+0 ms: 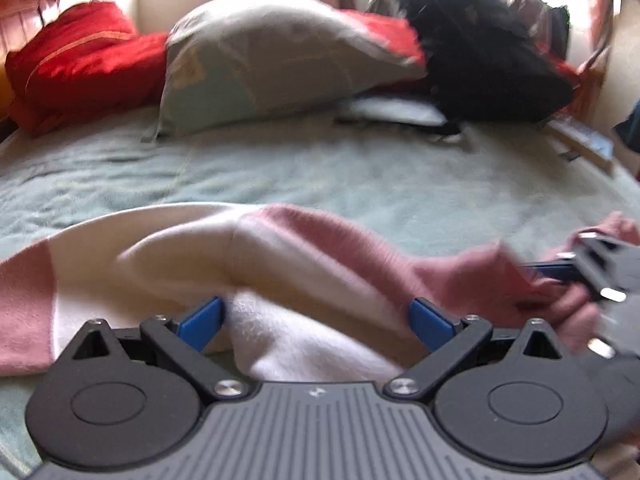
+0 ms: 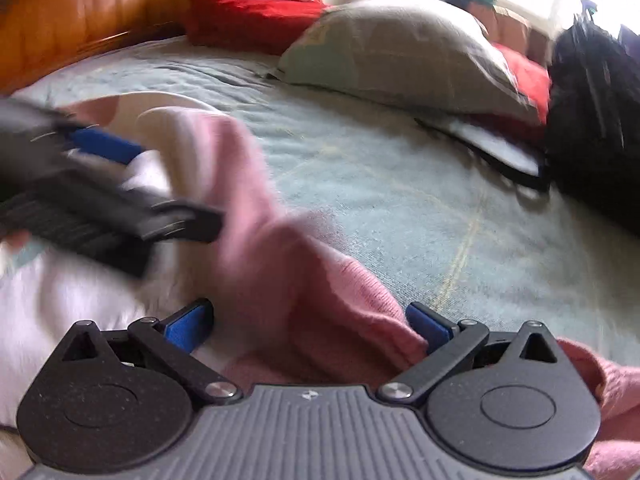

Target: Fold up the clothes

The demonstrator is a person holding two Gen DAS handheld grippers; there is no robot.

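Note:
A pink and cream knitted garment [image 1: 304, 248] lies bunched on the pale green bedspread [image 1: 360, 176]. My left gripper [image 1: 316, 314] is open, its blue pads [image 1: 200, 322] set wide apart with a cream fold of the garment lying between them. My right gripper [image 2: 308, 316] is also open, and a pink part of the garment [image 2: 320, 304] fills the gap between its fingers. Each gripper shows in the other's view: the right gripper [image 1: 592, 276] at the garment's pink right end, the left gripper [image 2: 88, 184] blurred over the cream part.
A grey-green pillow [image 1: 272, 60] and red cushions [image 1: 80, 56] lie at the head of the bed. A black bag [image 1: 492, 52] sits at the far right on a flat dark-edged item [image 1: 392, 112]. Bare bedspread stretches beyond the garment. An orange headboard [image 2: 80, 8] stands at the left.

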